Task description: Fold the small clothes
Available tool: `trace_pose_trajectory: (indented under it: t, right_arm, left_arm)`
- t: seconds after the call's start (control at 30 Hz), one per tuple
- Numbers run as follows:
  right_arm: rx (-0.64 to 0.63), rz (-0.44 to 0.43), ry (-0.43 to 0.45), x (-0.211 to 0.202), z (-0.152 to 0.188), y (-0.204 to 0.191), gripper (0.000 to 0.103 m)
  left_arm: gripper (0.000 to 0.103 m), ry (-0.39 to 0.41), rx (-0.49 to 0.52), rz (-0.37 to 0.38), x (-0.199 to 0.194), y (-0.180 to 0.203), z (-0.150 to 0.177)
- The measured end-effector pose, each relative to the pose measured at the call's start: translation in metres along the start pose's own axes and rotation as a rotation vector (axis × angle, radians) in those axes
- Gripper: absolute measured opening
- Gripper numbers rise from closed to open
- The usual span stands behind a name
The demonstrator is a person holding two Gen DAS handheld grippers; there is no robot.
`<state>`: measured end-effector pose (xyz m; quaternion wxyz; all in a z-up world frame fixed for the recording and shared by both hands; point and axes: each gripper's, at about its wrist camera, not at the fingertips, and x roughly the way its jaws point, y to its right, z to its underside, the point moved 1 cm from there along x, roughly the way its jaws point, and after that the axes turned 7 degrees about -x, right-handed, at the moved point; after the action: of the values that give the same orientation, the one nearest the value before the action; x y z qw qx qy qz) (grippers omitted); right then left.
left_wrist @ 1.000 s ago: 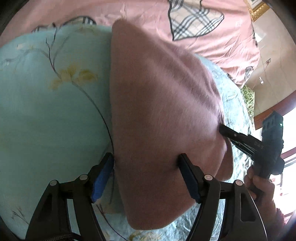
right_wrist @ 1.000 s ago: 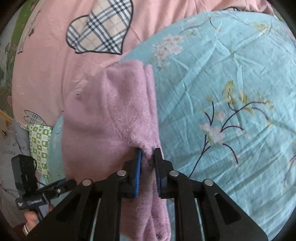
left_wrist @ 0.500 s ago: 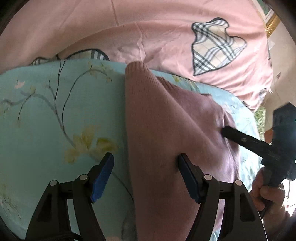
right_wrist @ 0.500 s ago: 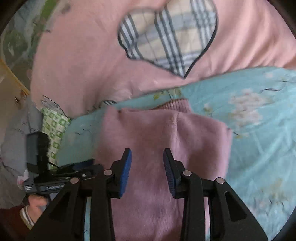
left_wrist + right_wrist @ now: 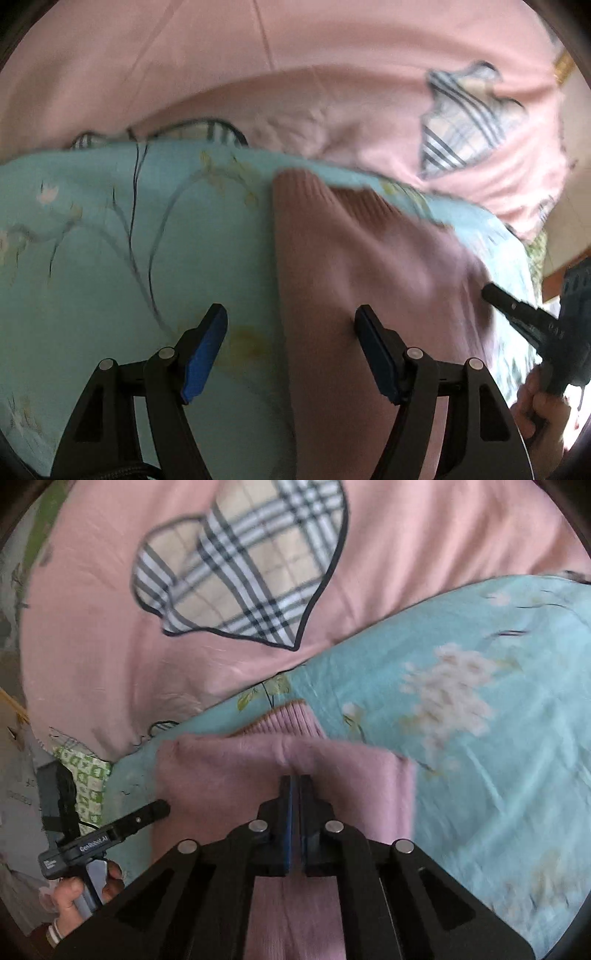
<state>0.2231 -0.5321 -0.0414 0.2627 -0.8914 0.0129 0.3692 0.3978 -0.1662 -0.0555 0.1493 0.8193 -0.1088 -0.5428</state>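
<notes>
A pink knitted sweater [image 5: 369, 277] lies folded on a light blue flowered sheet [image 5: 110, 258], with its ribbed hem at the far end. My left gripper [image 5: 291, 321] hovers open above the sweater's left edge, one finger over the sheet and the other over the knit, with nothing pinched. In the right wrist view the right gripper [image 5: 294, 778] is shut, and the sweater [image 5: 221, 775] puckers into a crease at its tips. The left wrist view shows the right gripper [image 5: 489, 291] meeting the sweater's right edge. In the right wrist view the left gripper [image 5: 159, 808] sits beside the sweater's left side.
A pink duvet [image 5: 295, 74] with a plaid heart patch [image 5: 240, 572] lies beyond the blue sheet [image 5: 480, 775]. A green patterned cloth [image 5: 85, 775] shows at the bed's edge. A person's hand [image 5: 85, 886] holds the left gripper's handle.
The right gripper let go of the sweater, spread its jaws, then shut again at the fold. Both views pulled back and show more duvet. The left gripper stayed open and shifted towards the sweater's left edge.
</notes>
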Motion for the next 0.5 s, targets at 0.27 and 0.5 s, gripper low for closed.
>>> trace_pose_trajectory:
  t: [0.27, 0.5]
  right_arm:
    - [0.005, -0.098, 0.009, -0.071, 0.081, -0.005, 0.005]
    - [0.057, 0.063, -0.128, -0.061, 0.146, 0.017, 0.006]
  left_arm:
    - [0.080, -0.079, 0.049, 0.153, -0.037, 0.004, 0.092]
    - [0.083, -0.138, 0.074, 0.089, -0.021, 0.001, 0.128]
